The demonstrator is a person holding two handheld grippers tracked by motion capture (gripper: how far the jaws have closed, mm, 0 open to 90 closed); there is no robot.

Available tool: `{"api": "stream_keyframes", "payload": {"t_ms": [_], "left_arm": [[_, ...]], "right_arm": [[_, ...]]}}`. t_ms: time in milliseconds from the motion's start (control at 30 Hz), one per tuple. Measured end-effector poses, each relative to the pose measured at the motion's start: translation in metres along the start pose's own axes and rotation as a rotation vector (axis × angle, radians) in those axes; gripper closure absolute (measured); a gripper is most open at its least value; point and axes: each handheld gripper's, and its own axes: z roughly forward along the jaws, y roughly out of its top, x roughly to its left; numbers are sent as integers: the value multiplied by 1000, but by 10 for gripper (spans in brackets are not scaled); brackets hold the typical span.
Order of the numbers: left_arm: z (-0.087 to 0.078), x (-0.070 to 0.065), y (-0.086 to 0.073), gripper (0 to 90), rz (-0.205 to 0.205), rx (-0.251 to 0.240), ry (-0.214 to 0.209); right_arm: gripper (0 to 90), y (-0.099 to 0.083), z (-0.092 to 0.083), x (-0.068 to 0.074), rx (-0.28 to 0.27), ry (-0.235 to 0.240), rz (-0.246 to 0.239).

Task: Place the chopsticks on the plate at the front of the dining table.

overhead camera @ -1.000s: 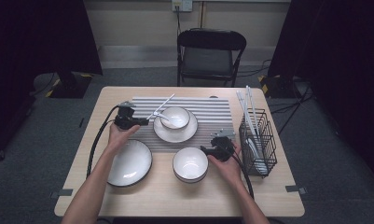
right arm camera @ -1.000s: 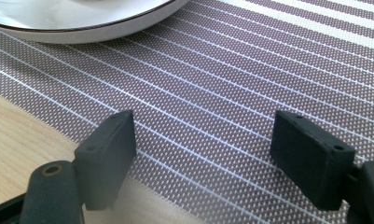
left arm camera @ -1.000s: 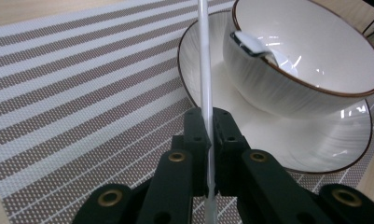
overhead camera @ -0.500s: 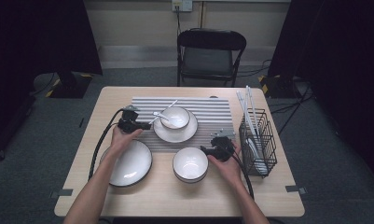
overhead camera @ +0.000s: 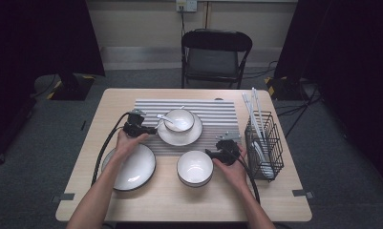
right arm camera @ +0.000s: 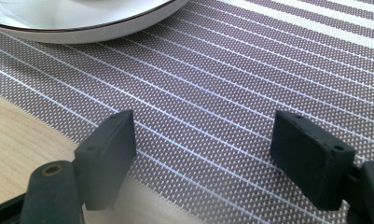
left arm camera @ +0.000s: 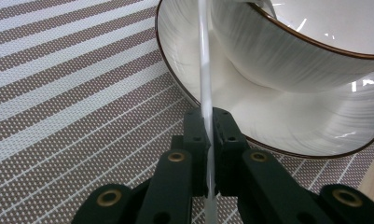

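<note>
I've got the left tongs (left arm camera: 207, 122) pressed together on the spoon (left arm camera: 204, 70) handle, pinching it low on the shaft; its far end goes over the rim of the small bowl (overhead camera: 179, 119) that sits on the plate (overhead camera: 180, 135), on the striped mat (overhead camera: 218, 114) at the table's middle. In the high view the left tongs (overhead camera: 148, 130) sit just left of that plate and the spoon's scoop (overhead camera: 169, 119) looks to rest inside the bowl, though it's small there and I can't be sure.

Right tongs (right arm camera: 203, 158) are spread, nothing between them, hovering over the mat's near edge, beside the near bowl (overhead camera: 195, 167) (idle for now).

To do this well I'd keep the pinch firm since the handle is thin and slick, lift straight up so the scoop clears the bowl rim without tipping the bowl, then carry it. The wire rack (overhead camera: 264, 143) at right seems the likely spot. Empty plate (overhead camera: 129, 166) near left stays out of it.
</note>
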Motion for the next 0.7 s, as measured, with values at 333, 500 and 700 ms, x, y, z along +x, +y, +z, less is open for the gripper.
{"api": "stream_keyframes", "payload": {"t_ms": [333,500,700], "left_arm": [[-3,0,0,794,-7,-10,-15],[-11,-2,2,749,0,-27,-29],[-24,0,-3,748,-3,-53,-24]], "right_arm": [[218,0,0,0,0,0,0],[217,0,0,0,0,-1,1],[218,0,0,1,1,-5,1]]}}
